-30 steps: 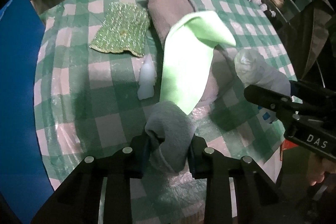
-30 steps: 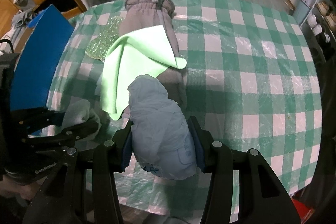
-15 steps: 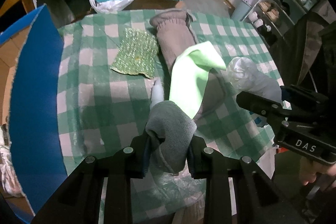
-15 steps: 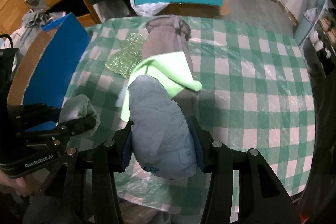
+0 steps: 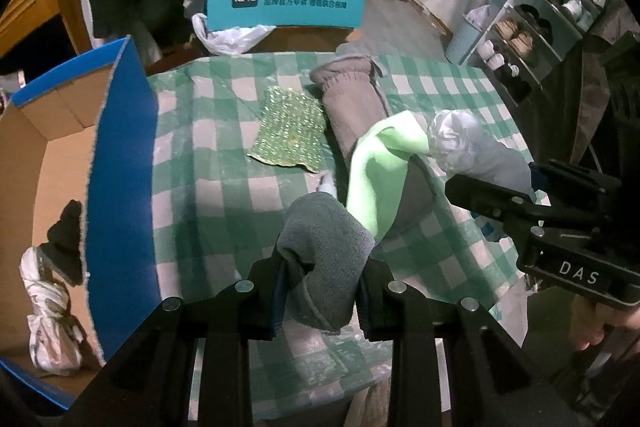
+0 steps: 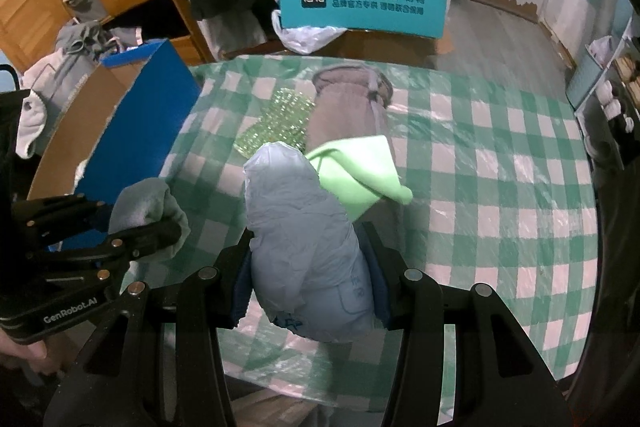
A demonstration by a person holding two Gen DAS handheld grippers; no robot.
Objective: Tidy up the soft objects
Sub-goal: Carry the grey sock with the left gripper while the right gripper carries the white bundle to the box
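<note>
Left gripper (image 5: pixel 322 285): its fingers are clamped on a grey rolled cloth (image 5: pixel 326 251), held above the near part of the table (image 5: pixel 208 195); from the right wrist view the same gripper (image 6: pixel 132 227) shows at the left with the grey roll poking out past the fingers.
Right gripper (image 6: pixel 308 275): its fingers are clamped on a pale blue plastic-wrapped bundle (image 6: pixel 304 239), held over the table's near edge; in the left wrist view it (image 5: pixel 492 195) comes in from the right with the bundle's crinkled end sticking out.
Table: covered in a green-and-white checked cloth under clear plastic.
Green cloth (image 5: pixel 380 171): bright light green, draped over the near end of the taupe garment.
Taupe garment (image 5: pixel 352 99): a long knitted piece lying lengthwise toward the far edge of the table.
Sparkly green cloth (image 5: pixel 290 129): flat on the table, just left of the taupe garment.
Cardboard box (image 5: pixel 120 163): blue outside, brown inside, open, standing at the table's left side; a white tied bag (image 5: pixel 50 327) and a dark item (image 5: pixel 66 239) lie inside.
Teal chair back (image 5: pixel 286 3): beyond the far edge, printed with white characters.
Shoe rack (image 5: pixel 532 27): at the far right, holding shoes.
</note>
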